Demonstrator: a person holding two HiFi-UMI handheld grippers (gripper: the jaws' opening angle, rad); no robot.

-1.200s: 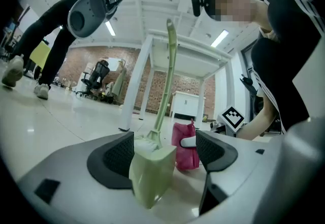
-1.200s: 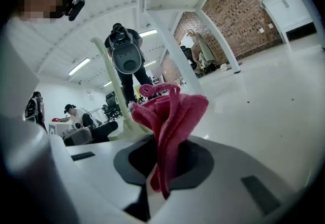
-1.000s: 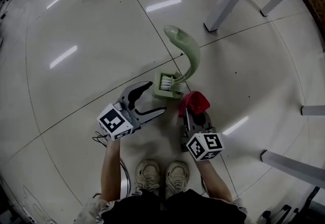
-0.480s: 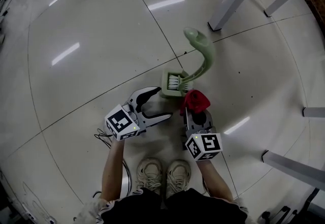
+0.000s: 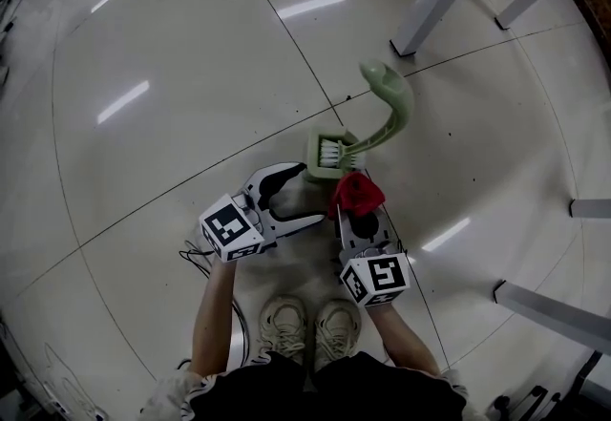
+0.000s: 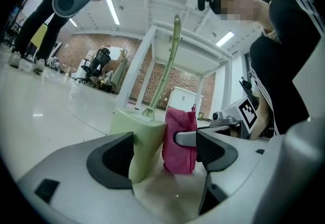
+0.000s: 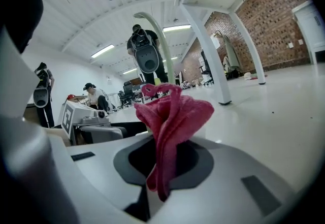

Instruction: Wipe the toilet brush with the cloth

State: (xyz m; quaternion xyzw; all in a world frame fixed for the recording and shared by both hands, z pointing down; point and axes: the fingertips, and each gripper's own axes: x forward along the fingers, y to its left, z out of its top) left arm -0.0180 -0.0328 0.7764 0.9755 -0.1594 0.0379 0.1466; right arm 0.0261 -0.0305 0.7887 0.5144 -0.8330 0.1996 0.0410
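Pinching the red cloth [image 5: 358, 192] in my right gripper [image 5: 355, 210], fingers closed on it; my left gripper [image 5: 307, 191] gapes wide, and just beyond its fingertips sits the green holder [image 5: 313, 148] with the toilet brush [image 5: 384, 81] standing inside.

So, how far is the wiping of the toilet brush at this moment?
Done: the right gripper is shut on the red cloth. In hand: the cloth is held beside the green holder, and the left gripper, open, points at that holder. Left: the toilet brush stands in its holder, and no wiping of it shows yet.
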